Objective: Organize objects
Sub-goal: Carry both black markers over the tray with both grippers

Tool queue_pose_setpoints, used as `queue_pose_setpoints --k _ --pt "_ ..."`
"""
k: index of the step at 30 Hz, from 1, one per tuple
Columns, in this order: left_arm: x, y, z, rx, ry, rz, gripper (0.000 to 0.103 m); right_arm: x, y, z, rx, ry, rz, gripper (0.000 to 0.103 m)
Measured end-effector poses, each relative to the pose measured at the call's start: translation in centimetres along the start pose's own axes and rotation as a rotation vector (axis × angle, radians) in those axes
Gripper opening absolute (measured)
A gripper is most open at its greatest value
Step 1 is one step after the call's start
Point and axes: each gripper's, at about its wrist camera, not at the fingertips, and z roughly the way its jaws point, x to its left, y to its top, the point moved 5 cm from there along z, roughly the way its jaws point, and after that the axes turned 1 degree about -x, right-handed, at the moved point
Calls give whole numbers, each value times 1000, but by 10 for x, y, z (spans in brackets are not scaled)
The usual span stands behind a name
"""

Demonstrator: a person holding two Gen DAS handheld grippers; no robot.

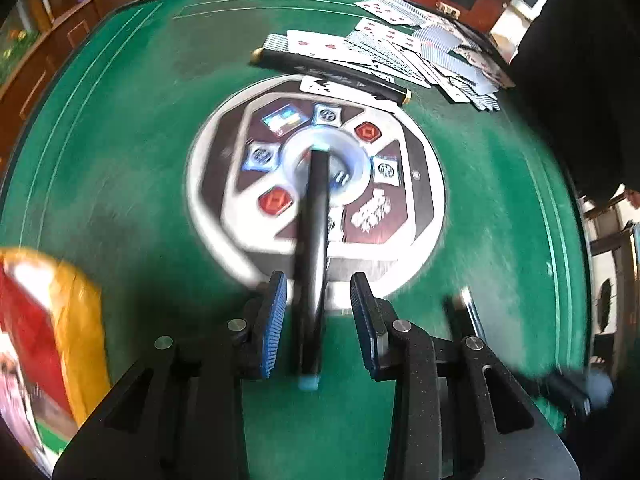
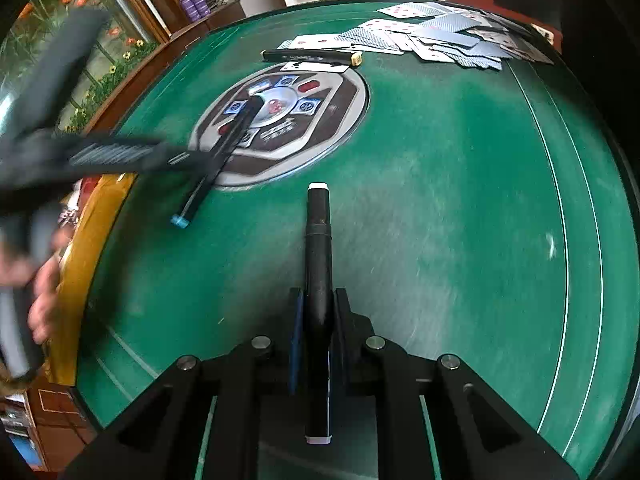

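Left tongs (image 1: 319, 312): spread, pads off the black pen with the teal end (image 1: 314, 264). The pen lies between the pads but free of both; the right wrist view shows it flat on the bench (image 2: 440, 208), far end on the round centre console (image 2: 280, 128), teal end (image 2: 180, 221) toward the gold rim. Its long axis runs straight out along the tongs' own line, so nothing grips it now; I read it as just set down. Frame is blurred, so exact clearance at the pads is hard to tell.

Right tongs (image 2: 319, 316): clenched on a black marker with white ends (image 2: 319, 248), axis also along the pointing line, one white tip forward, the other back under the mount.

Far side: a third black pen with gold ends (image 2: 312, 56) lies crosswise beside the scattered playing cards (image 2: 440, 36), well apart from both tongs.

Judgement: the next move turns on the marker's heading. It points toward the console, and the teal pen lies ahead and left of it, nearer the left hand.
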Motion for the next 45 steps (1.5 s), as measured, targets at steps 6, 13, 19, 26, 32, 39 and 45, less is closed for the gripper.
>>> queue_pose_setpoints --k 6,13,19,26,32,39,45 --pt "0 7 12 11 12 4 14 10 -10 -26 -40 -8 7 13" --pt "11 -37 -5 55 -18 13 14 19 -15 -41 -70 2 35 13" --pt "31 -109 -34 107 -23 49 14 44 -31 -34 -45 34 34 13" --pt "40 -137 -46 112 -54 56 15 71 -43 -22 -14 39 28 13" --pt "32 -126 -41 113 -26 102 15 85 -43 -25 -32 28 30 13" --pt "31 -128 -58 78 -56 135 14 89 -47 -33 -55 10 67 13" --pt "37 -123 -97 3 -131 134 14 95 -45 -33 -67 1 97 13"
